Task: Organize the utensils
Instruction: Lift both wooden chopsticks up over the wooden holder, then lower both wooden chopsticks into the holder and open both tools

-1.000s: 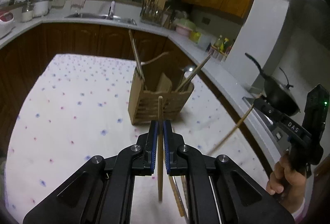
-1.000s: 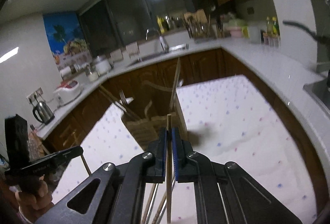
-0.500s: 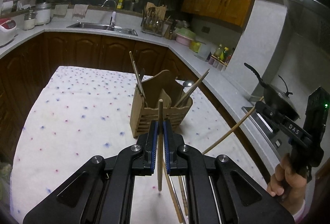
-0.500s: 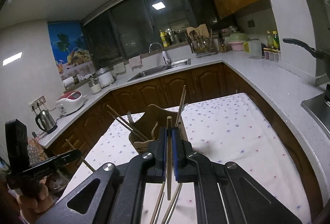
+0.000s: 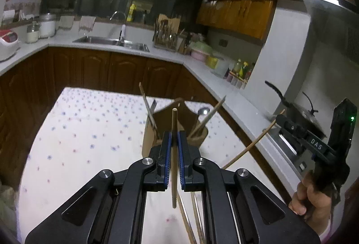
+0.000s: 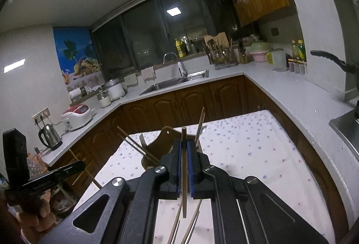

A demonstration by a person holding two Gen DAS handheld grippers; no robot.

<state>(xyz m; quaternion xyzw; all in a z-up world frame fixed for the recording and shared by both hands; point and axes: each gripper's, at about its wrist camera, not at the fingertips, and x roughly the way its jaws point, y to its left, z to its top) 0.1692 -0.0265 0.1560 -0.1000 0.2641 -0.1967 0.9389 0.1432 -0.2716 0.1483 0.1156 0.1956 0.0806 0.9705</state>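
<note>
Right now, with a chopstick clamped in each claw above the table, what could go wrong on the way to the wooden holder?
1. The left claw pinches its chopstick mid-length, so it may pivot or slip.
2. The wooden holder already has chopsticks leaning outward; an incoming tip may catch them or tip the holder.
3. The right claw carries its chopstick over loose utensils on the tablecloth; its lower end could snag them.

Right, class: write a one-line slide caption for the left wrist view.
Left gripper shut on a wooden chopstick, above the wooden utensil holder on a dotted tablecloth.
</note>
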